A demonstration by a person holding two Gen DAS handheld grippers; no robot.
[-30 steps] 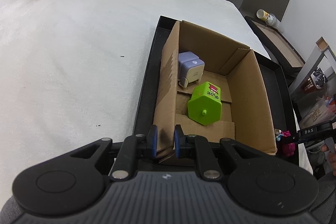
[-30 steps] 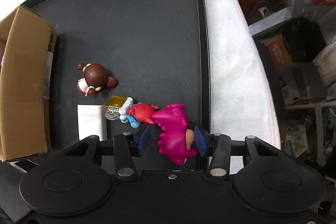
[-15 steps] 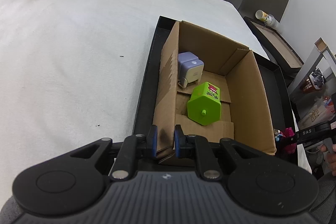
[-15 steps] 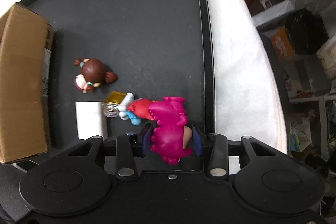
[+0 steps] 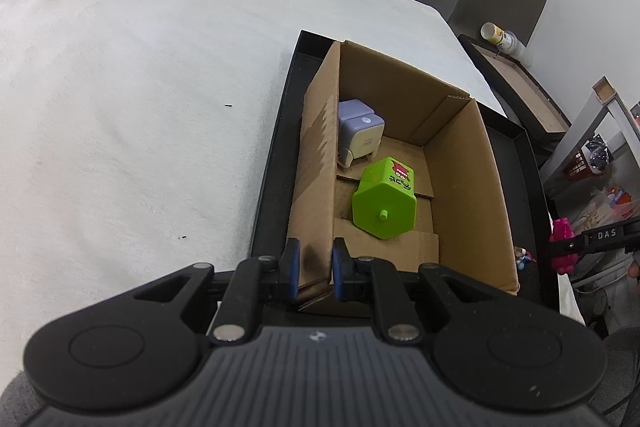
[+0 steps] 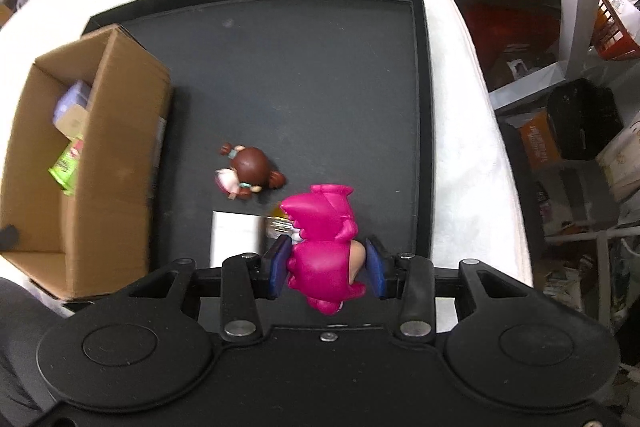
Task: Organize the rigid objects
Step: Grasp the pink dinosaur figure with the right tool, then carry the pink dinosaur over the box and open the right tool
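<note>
Pink toy [image 6: 326,251] sits pinched between my right gripper's [image 6: 326,263] pads, raised above the black tray [image 6: 422,107], over its near edge. Below it on the tray: brown-haired doll [image 6: 250,173], white card [image 6: 234,237], and a small yellow piece [image 6: 278,223] partly hidden. My left gripper [image 5: 312,269] is clamped on the near corner of the cardboard box [image 5: 464,187]. I see a green toy [image 5: 384,203] and a lavender toy [image 5: 360,133] inside the box.
</note>
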